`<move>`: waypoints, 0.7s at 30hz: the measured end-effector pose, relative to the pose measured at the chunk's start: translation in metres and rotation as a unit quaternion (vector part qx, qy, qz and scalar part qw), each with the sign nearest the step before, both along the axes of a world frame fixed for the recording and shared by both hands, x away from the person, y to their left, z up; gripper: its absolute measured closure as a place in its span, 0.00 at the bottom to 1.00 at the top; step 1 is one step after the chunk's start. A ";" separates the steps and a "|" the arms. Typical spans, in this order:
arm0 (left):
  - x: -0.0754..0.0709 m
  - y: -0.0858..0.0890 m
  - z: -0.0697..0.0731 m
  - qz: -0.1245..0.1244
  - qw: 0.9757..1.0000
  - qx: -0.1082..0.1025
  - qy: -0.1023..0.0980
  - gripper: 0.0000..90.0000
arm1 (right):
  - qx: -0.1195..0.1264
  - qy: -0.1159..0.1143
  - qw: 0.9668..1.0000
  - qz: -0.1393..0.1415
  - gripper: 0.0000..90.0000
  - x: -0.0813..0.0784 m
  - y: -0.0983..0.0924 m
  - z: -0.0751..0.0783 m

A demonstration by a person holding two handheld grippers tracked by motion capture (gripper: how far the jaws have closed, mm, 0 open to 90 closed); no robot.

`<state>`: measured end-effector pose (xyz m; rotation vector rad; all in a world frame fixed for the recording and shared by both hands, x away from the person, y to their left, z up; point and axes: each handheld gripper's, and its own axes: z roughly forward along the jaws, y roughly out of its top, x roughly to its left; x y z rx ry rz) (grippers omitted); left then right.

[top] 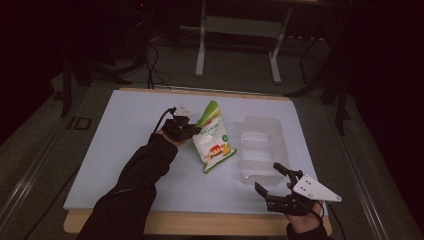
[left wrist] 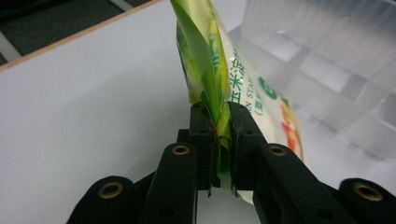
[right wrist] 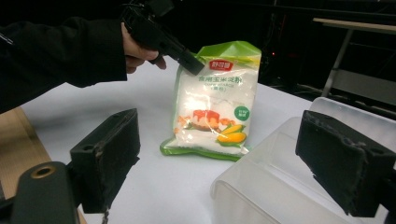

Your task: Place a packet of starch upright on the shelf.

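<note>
Left gripper (top: 192, 131): jaws clamped on the green upper edge of a green-and-white plastic starch bag (top: 214, 137).
Bag: mid-desk, beside a clear plastic tub (top: 260, 150).
Right gripper (top: 274, 181): jaws apart, near the desk's (top: 125, 150) front right corner.

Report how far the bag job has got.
Done: the left gripper is shut on the bag's green edge. In hand: the bag is held upright beside the clear bin; its bottom looks near the table. Left, probably: getting it into the bin. The right gripper waits open.
</note>
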<state>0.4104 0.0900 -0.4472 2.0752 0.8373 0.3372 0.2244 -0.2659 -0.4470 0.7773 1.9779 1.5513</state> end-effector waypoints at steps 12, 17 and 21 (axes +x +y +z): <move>-0.021 -0.019 0.024 -0.034 0.999 -0.006 -0.040 0.93 | -0.001 -0.005 1.000 -0.003 0.15 0.000 -0.002 0.001; -0.029 -0.017 0.035 -0.057 0.997 0.010 -0.050 0.93 | 0.003 -0.002 1.000 -0.003 0.15 0.000 -0.003 0.001; -0.038 -0.010 0.044 -0.071 0.996 0.024 -0.056 0.93 | 0.002 -0.007 1.000 -0.003 0.16 -0.001 -0.003 0.002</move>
